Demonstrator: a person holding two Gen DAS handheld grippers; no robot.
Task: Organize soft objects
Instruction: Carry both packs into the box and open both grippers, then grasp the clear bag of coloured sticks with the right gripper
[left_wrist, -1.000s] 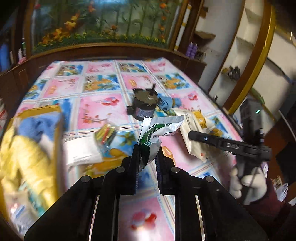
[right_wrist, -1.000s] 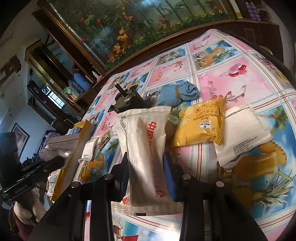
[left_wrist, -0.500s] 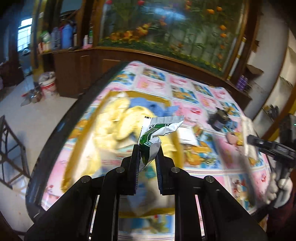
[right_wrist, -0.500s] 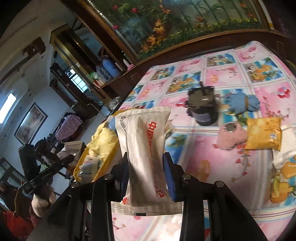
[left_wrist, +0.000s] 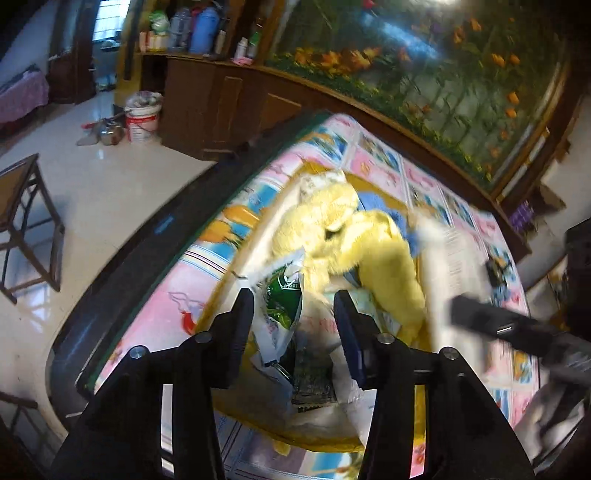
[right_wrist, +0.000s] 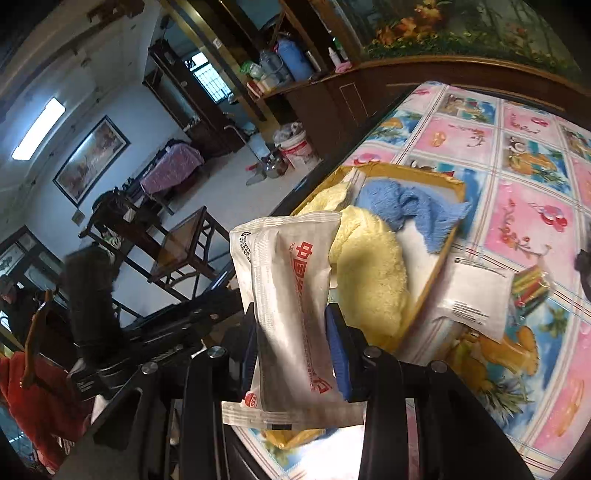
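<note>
My left gripper (left_wrist: 293, 299) hangs over the yellow box (left_wrist: 317, 445), and its jaws are opening. The green and white packet (left_wrist: 284, 306) leans by the left finger, no longer pinched, and sinks among the packets in the box. A yellow plush cloth (left_wrist: 354, 236) and a blue cloth (right_wrist: 406, 206) fill the far end of the box (right_wrist: 432, 288). My right gripper (right_wrist: 291, 317) is shut on a white packet with red characters (right_wrist: 291, 280), held upright above the box's near end. In the left wrist view that packet is a white blur (left_wrist: 450, 258).
The box stands at the table's left edge (left_wrist: 155, 236), with floor beyond. A flat white packet (right_wrist: 476, 295) and a striped sweets packet (right_wrist: 532, 284) lie right of the box on the patterned tablecloth (right_wrist: 517, 229). A wooden stool (left_wrist: 26, 221) and a bucket (left_wrist: 142, 122) stand on the floor.
Both grippers swung left from the table's middle to the box. The left jaws, shut on the green packet before, have parted and the packet has dropped lower. The right keeps its white packet.
</note>
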